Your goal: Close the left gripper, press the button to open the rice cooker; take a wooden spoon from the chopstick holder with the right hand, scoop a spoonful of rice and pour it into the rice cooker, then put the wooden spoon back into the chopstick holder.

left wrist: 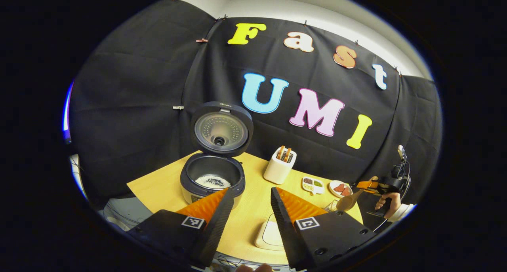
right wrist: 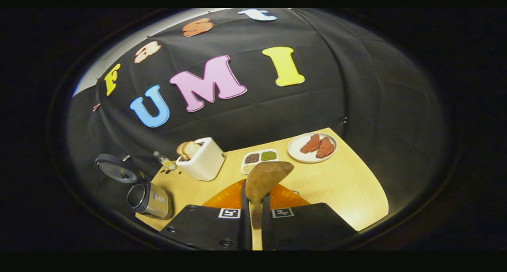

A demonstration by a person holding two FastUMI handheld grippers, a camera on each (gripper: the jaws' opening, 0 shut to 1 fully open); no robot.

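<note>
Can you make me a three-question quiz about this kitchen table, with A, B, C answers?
1. Where does the toaster stand?
A. between the rice cooker and the divided dish
B. inside the cooker
C. on the plate

2. How many meat pieces lie on the white plate?
A. one
B. two
C. five

3. What is the right gripper doing?
A. hanging open
B. gripping the wooden spoon
C. pressing the lid

Answers: 1 A, the left gripper view shows it between them. 2 B, two red pieces lie side by side. 3 B, both fingers squeeze the handle.
</note>
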